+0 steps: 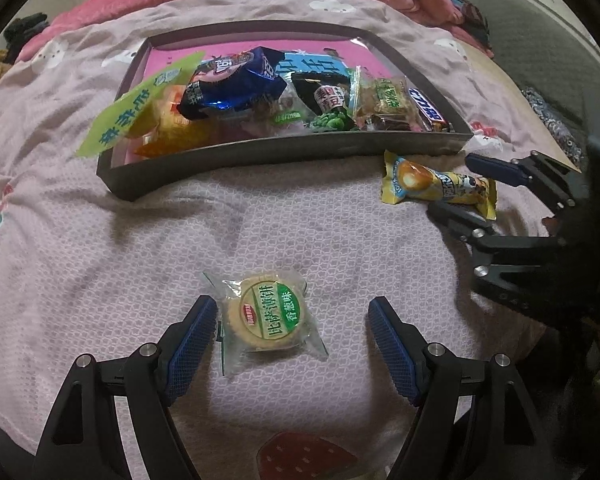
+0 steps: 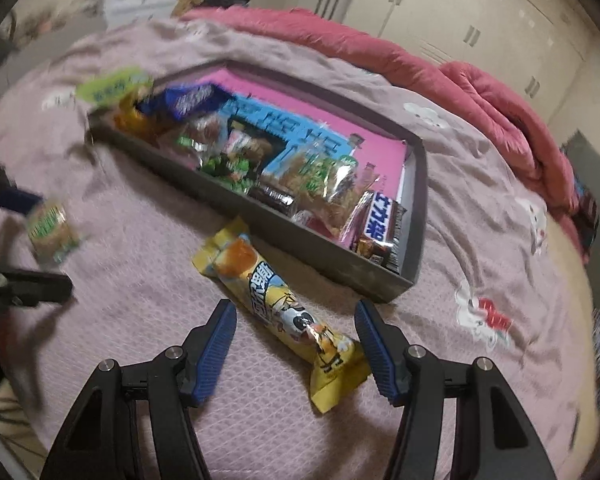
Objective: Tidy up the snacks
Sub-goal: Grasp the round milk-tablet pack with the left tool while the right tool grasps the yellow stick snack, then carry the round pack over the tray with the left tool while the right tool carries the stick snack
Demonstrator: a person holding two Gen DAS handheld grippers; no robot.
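A round cracker pack with a green label (image 1: pixel 271 317) lies on the pink bedspread between the open fingers of my left gripper (image 1: pixel 292 320), close to the left finger. It also shows blurred in the right wrist view (image 2: pixel 52 230). A long yellow snack bar (image 2: pixel 284 306) lies beside the tray, between the open fingers of my right gripper (image 2: pixel 296 328); its wrapper end lies close to the right finger. In the left wrist view the yellow bar (image 1: pixel 436 182) lies between the right gripper's fingers (image 1: pixel 456 186). The dark tray (image 1: pixel 284 156) holds several snack packs.
The tray (image 2: pixel 380 280) lies on the bed, pink inside, with a green pack (image 1: pixel 140 108) hanging over its left wall. A rumpled red quilt (image 2: pixel 420 68) lies behind it. White cabinets (image 2: pixel 480 12) stand beyond the bed.
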